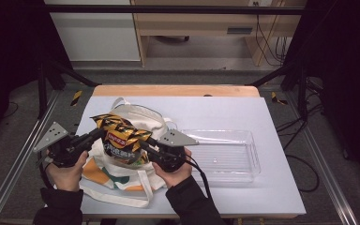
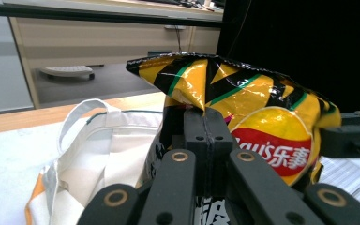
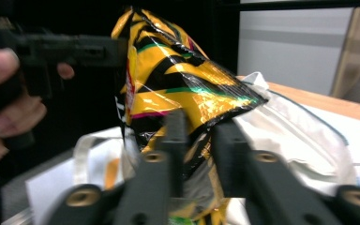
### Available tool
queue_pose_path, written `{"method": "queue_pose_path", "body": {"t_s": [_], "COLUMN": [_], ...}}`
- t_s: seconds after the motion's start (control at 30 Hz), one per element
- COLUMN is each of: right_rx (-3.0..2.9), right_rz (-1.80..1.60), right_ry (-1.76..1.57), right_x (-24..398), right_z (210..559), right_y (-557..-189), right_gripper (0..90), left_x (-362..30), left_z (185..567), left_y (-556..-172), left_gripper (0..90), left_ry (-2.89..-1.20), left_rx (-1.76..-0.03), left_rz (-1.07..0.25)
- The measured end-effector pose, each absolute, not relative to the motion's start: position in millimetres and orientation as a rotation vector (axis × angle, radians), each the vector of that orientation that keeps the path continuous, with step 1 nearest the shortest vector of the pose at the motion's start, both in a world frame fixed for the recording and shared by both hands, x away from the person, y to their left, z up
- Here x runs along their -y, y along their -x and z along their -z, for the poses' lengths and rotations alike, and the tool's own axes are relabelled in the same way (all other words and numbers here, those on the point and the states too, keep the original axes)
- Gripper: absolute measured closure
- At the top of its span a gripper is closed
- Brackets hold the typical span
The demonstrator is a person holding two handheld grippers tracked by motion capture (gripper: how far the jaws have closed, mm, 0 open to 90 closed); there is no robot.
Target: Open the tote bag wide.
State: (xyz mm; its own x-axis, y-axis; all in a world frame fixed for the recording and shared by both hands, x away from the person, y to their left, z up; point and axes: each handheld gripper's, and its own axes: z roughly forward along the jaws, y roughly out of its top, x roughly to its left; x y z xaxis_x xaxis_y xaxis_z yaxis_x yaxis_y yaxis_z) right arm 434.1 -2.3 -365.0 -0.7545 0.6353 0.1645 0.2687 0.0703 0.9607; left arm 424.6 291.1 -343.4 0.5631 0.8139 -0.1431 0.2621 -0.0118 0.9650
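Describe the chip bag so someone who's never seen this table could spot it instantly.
On the white table, look left of the clear plastic tray to the cream tote bag. Above the tote, between the left gripper and right gripper, is the chip bag. It is the one glossy thing: crinkled yellow foil with black stripes and a red logo.
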Motion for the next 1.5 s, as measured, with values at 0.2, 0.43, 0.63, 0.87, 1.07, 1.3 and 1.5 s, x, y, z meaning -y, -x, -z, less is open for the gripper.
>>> {"method": "queue_pose_path", "body": {"t_s": [0.2, 0.43, 0.63, 0.87, 1.07, 1.3, 1.5], "right_rx": [-2.045, -2.003, -1.974, -1.957, -1.944, -1.921, -1.893], "right_rz": [-1.741, -1.754, -1.748, -1.756, -1.753, -1.737, -1.722], "right_ry": [-0.926, -0.922, -0.901, -0.886, -0.861, -0.847, -0.844], "right_x": [8.5, 13.5, 14.3, 17.5, 24.9, 36.5, 49.0], "right_z": [355.9, 338.3, 327.1, 320.2, 311.2, 296.4, 284.3], "right_y": [-435.6, -437.8, -439.4, -439.5, -437.3, -433.8, -431.9], "right_gripper": [90.0, 90.0, 90.0, 90.0, 90.0, 90.0, 90.0], "left_x": [-286.6, -283.8, -282.5, -279.1, -271.4, -259.1, -244.6], "left_z": [340.1, 334.2, 328.4, 322.1, 314.9, 302.4, 291.5], "left_y": [-420.8, -415.6, -411.4, -408.7, -407.6, -408.5, -412.5], "left_gripper": [90.0, 90.0, 90.0, 90.0, 90.0, 90.0, 90.0], "left_ry": [-1.571, -1.561, -1.542, -1.523, -1.525, -1.510, -1.514], "left_rx": [-0.915, -0.887, -0.865, -0.846, -0.820, -0.793, -0.776], "left_rz": [-0.556, -0.552, -0.564, -0.572, -0.579, -0.575, -0.569]}}
